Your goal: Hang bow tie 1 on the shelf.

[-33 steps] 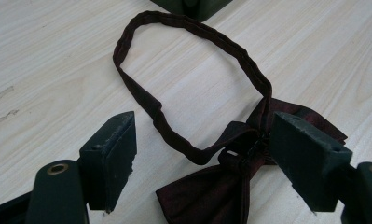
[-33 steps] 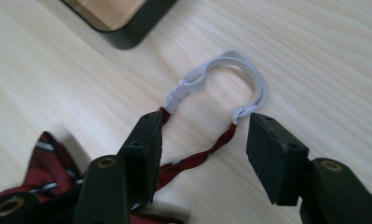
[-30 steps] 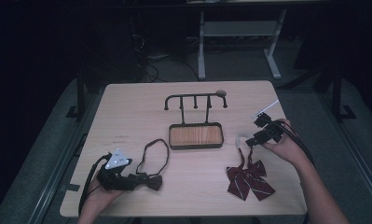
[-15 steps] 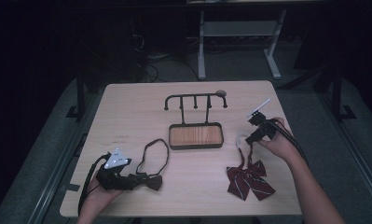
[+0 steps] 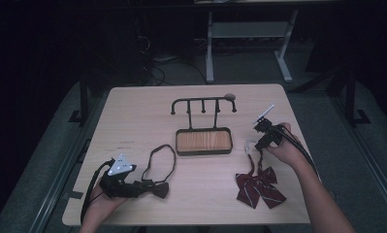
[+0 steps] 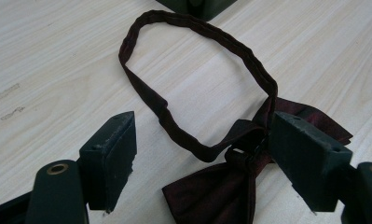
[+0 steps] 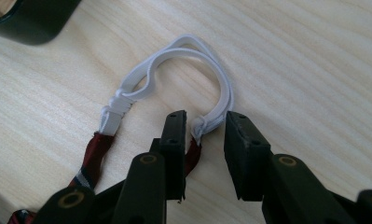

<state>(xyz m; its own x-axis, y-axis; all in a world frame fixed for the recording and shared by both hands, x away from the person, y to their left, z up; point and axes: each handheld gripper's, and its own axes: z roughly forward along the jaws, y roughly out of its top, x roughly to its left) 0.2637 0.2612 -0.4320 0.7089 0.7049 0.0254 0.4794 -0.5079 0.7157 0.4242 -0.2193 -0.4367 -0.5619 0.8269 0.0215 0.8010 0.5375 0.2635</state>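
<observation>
A dark maroon bow tie with a loop strap lies at the table's front left. My left gripper lies low beside it and stands open. In the left gripper view its jaws flank the bow tie's knot without touching it. A red striped bow tie lies at the front right, and its white elastic band reaches toward the stand. My right gripper points down at that band. It is open a little, with the elastic's knotted end between the jaws, not squeezed.
A black hook stand with a wooden tray base stands mid-table; its corner is near the elastic. The table's right edge runs close to my right hand. A small round brown thing sits behind the stand.
My right gripper has moved a little left and down onto the white elastic. The left gripper and both bow ties have stayed put.
</observation>
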